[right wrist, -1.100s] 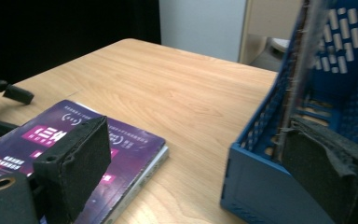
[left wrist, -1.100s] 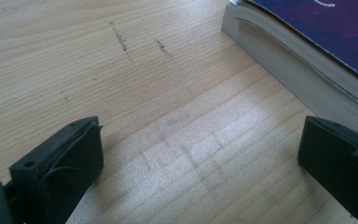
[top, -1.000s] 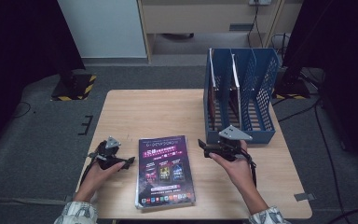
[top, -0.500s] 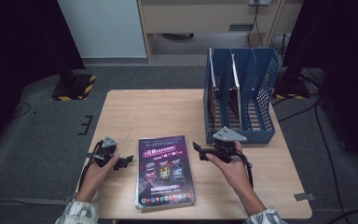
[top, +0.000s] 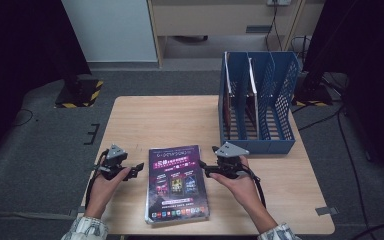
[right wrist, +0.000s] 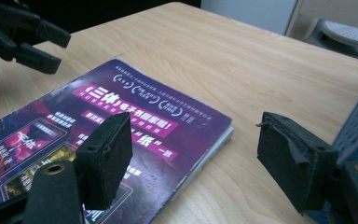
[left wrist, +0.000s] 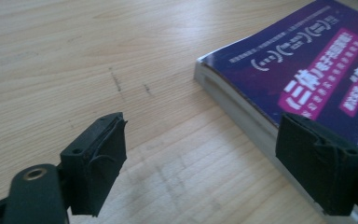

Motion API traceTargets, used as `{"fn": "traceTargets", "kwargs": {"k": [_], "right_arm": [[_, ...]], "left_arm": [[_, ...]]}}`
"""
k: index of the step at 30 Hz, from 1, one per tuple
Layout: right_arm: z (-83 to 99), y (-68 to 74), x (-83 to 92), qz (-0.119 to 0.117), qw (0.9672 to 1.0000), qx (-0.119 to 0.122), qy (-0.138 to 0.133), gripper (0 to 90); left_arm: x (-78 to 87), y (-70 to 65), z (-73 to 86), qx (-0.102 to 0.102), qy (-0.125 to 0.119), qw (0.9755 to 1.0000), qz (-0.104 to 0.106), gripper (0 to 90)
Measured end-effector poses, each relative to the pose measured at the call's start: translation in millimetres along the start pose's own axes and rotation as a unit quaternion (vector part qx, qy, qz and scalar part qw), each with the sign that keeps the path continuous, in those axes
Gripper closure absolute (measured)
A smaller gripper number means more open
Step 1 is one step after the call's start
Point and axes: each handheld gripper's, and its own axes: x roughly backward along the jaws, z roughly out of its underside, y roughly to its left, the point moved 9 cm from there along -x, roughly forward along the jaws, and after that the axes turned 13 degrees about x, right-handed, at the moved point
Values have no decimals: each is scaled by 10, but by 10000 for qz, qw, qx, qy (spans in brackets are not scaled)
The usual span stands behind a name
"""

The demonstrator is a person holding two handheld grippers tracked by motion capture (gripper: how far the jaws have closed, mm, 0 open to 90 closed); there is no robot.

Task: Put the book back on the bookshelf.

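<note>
a: where's the magazine (top: 176,183)?

b: flat on the wooden table (top: 160,120), cover up, at the near edge and roughly midway between the two hands. it's a purple magazine with pink title blocks, and its far end points toward the middle of the table.

a: and the left gripper (top: 136,168)?

b: just left of the magazine, near its far left corner, jaws pointing right toward it. in the left gripper view (left wrist: 200,158) the jaws stand well apart with bare wood between them; the right-hand jaw overlaps the magazine's edge in the picture, but i can't tell if it touches. the jaws have just been closing a little, with nothing gripped.

a: the right gripper (top: 205,167)?

b: just right of the magazine's far right corner, pointing left. in the right gripper view (right wrist: 193,154) that corner lies between the spread jaws, and the pads aren't pressing on it. those jaws have been narrowing too.

a: anything else around?

b: a blue file rack (top: 280,95) at the far right of the table, with a couple of thin items standing in its left slot.
</note>
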Motion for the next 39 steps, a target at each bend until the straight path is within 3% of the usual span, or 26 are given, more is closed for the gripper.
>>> {"fn": "traceTargets", "kwargs": {"k": [7, 9, 12, 19, 25, 35, 39], "right_arm": [[57, 206, -137, -305, 9992, 145, 217, 349], [74, 263, -171, -402, 9987, 133, 270, 365], [99, 322, -209, -517, 9981, 121, 319, 384], [161, 349, -237, -575, 9974, 141, 412, 442], [213, 372, -255, -608, 9964, 207, 554, 492], [244, 356, -259, -603, 9964, 140, 580, 450], [271, 367, -265, -630, 9958, 145, 641, 382]], "left_arm": [[59, -220, -20, -159, -112, 9998, 26, 285], [47, -231, -31, -139, -131, 9998, -76, 300], [30, -260, -45, -89, -172, 9998, -17, 340], [-65, -300, 42, -214, 89, 9997, -19, 423], [-102, -342, 71, -240, 149, 9996, 31, 496], [-139, -376, 83, -163, 192, 9995, 198, 575], [-160, -401, 72, -257, 204, 9992, 244, 596]]}}
